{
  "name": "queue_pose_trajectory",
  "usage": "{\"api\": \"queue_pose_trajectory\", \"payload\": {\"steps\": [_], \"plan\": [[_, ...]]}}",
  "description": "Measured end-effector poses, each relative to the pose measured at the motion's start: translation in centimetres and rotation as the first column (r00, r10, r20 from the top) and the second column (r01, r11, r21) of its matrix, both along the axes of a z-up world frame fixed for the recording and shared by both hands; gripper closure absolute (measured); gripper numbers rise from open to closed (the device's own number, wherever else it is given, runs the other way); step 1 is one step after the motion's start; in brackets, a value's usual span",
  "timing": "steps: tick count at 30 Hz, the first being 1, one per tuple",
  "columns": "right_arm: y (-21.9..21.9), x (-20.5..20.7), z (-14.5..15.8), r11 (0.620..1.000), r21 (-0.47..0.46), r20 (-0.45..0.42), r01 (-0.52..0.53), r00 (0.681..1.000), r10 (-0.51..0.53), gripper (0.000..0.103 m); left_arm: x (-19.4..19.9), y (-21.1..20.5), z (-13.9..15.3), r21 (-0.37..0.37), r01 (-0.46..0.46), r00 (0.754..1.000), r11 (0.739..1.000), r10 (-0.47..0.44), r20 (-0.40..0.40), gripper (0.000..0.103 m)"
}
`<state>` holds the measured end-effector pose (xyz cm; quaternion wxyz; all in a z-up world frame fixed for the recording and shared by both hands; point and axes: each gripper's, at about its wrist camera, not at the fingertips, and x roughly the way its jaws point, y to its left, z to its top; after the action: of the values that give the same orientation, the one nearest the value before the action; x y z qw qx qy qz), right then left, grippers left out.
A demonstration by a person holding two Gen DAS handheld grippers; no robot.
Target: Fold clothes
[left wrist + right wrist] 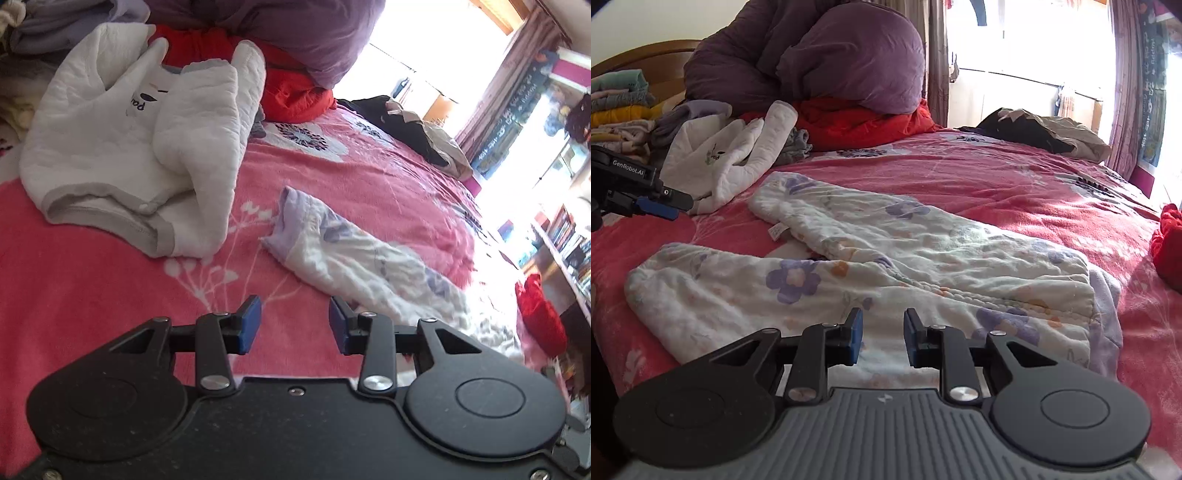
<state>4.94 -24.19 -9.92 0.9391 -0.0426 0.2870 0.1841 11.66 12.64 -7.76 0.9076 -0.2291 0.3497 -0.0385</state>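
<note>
Left wrist view
Left gripper (294,325): jaws apart with nothing between them, hovering over the pink floral blanket (110,288).
Floral trousers (354,254): one leg shows here, its lilac cuff pointing up-left, the cloth running down to the right past the right finger; whether it touches that finger is hard to judge from this angle.
White quilted top (122,147): rumpled, grey-trimmed hem toward the camera, one sleeve folded over the body, lying well to the left of the trouser leg.
Red garment (295,92): behind the white top, under a purple duvet (280,33).
Dark clothes (406,125): heaped at the far right side of the bed, near the window.
Bookshelf (565,236): at the right edge, beyond the bed.

Right wrist view
Right gripper (882,339): jaws parted and empty, poised over the near edge of the floral trousers (886,258).
Trousers: spread flat on the blanket (997,177), two legs reaching left in a V, waistband at the right.
Left gripper (661,206): enters at the left edge, above the blanket, near the white quilted top (724,162).
Folded pile (620,107): stacked clothes at the far left by the wooden headboard (653,55).
Purple duvet (831,55): bundled on the red garment (857,125).
</note>
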Motion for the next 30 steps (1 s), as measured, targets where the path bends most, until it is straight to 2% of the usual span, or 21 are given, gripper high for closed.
{"api": "queue_pose_trajectory", "payload": {"steps": [6,11,19,24,25,26,30], "plan": [[-2.5,1.7,0.2,0.993,0.083,-0.012,0.084,0.996,-0.084,0.078,6.1,2.5,-1.3,-0.108,-0.044,0.999,0.993,0.041,-0.030,0.070],[-4.5,4.4,-0.1,0.968,0.181,-0.068,0.173,0.984,-0.163,0.078,8.4,3.8,-3.2,-0.203,-0.072,0.997,0.976,0.063,-0.052,0.074],[-7.3,7.2,-1.6,0.935,0.244,-0.124,0.256,0.965,-0.232,0.077,11.6,3.6,-2.8,-0.148,-0.017,1.000,0.989,0.019,0.009,0.074],[-7.8,7.7,-2.2,0.928,0.254,-0.134,0.272,0.960,-0.245,0.077,13.0,3.4,-3.7,-0.156,0.051,0.999,0.986,-0.050,0.010,0.074],[-7.8,7.8,-2.2,0.929,0.250,-0.134,0.271,0.960,-0.244,0.077,13.1,3.3,-4.0,-0.172,0.072,0.997,0.983,-0.070,0.014,0.079],[-7.7,7.8,-2.2,0.931,0.246,-0.134,0.270,0.961,-0.244,0.077,12.9,3.3,-3.5,-0.177,0.080,0.997,0.981,-0.075,0.032,0.100],[-8.0,7.9,-2.5,0.925,0.259,-0.147,0.276,0.958,-0.245,0.077,11.8,3.6,-1.0,-0.185,0.110,0.989,0.977,-0.090,0.117,0.100]]}}
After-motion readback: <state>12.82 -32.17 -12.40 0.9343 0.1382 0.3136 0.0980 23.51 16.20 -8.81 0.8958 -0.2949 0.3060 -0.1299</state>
